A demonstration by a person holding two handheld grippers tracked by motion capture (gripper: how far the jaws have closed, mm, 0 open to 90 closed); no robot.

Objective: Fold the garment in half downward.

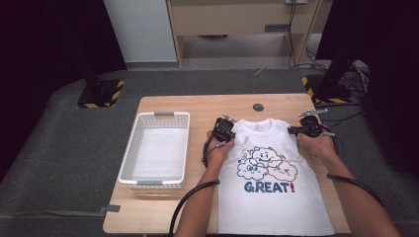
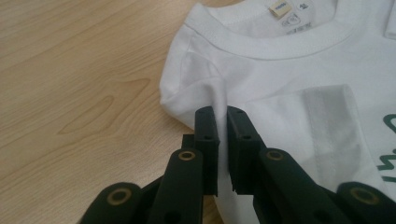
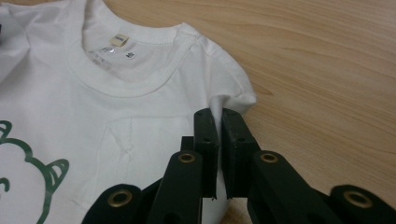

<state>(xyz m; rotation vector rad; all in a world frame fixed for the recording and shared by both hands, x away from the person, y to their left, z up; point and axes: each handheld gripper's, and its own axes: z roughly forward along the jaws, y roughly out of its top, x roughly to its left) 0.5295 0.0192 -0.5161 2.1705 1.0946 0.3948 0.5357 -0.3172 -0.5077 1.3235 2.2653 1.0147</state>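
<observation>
White cotton-knit T-shirt (image 1: 276, 182) lies flat, face up, on the pale wood-grain tabletop (image 1: 197, 106), collar toward the far edge, hem at the near edge. Print on its chest: outlined cartoon clouds in blue and orange above the block word "GREAT!". Ribbed neckband (image 2: 275, 44) is a thick smooth curve; a small tan woven label (image 3: 119, 40) sits inside it with grey printed marks beside. Both sleeves look folded in onto the shirt, leaving rounded shoulder corners. Left claw (image 2: 222, 122) sits at the shirt's left shoulder, its matte black blocky jaws drawn narrow and pinching a raised ridge of fabric between the pads. Right claw (image 3: 219, 120) sits at the shirt's right shoulder, jaws likewise nearly together with a thin upright pleat of cloth clamped between them. Fabric near both pinches shows soft creases; elsewhere the shirt is smooth. Left of the shirt, well apart from it, stands a white rectangular plastic basket (image 1: 133, 148) with perforated lattice walls and grey handle strips. A small dark round disc (image 1: 258, 107) is set in the tabletop just beyond the collar.
</observation>
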